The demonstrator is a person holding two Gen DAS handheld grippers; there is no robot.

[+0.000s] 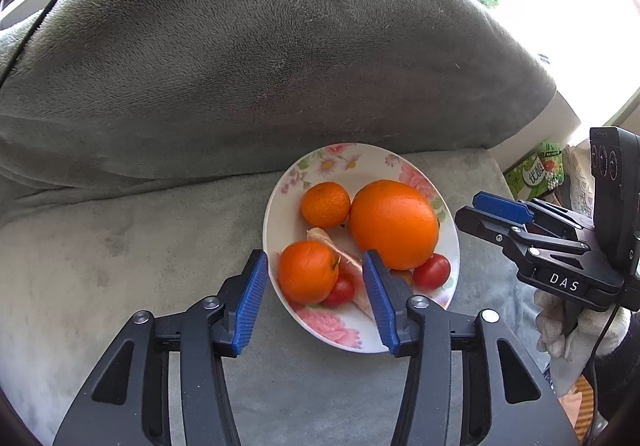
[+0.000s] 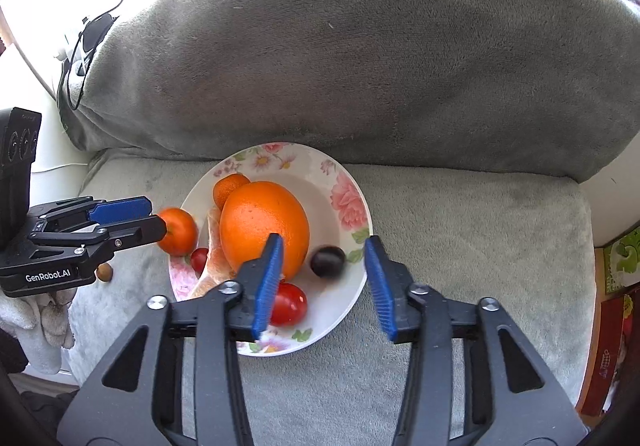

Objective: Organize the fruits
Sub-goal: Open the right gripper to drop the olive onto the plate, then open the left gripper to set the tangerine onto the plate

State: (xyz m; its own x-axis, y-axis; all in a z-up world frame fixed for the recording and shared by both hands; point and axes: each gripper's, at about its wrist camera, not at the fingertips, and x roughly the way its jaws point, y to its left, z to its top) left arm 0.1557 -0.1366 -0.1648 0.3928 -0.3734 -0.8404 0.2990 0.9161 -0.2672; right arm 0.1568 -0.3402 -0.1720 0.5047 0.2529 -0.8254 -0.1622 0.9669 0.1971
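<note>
A floral white plate (image 1: 294, 174) (image 2: 340, 310) sits on a grey sofa seat. It holds a large orange (image 1: 394, 224) (image 2: 264, 226), two small mandarins (image 1: 325, 204) (image 1: 307, 272), red cherry tomatoes (image 1: 431, 271) (image 2: 289, 304), peeled citrus segments (image 1: 354, 266) and a dark round fruit (image 2: 328, 261). My left gripper (image 1: 316, 298) is open, its fingers standing either side of the near mandarin (image 2: 178, 231). My right gripper (image 2: 326, 282) is open above the plate, with the dark fruit between its fingers. Each gripper also shows in the other view: the right one (image 1: 496, 214), the left one (image 2: 132, 218).
A grey plush sofa backrest (image 1: 260, 46) rises right behind the plate. A small brown nut (image 2: 104, 272) lies on the seat left of the plate. Green packages (image 1: 536, 170) stand to the right, beyond the sofa's edge. Gloved hands hold both grippers.
</note>
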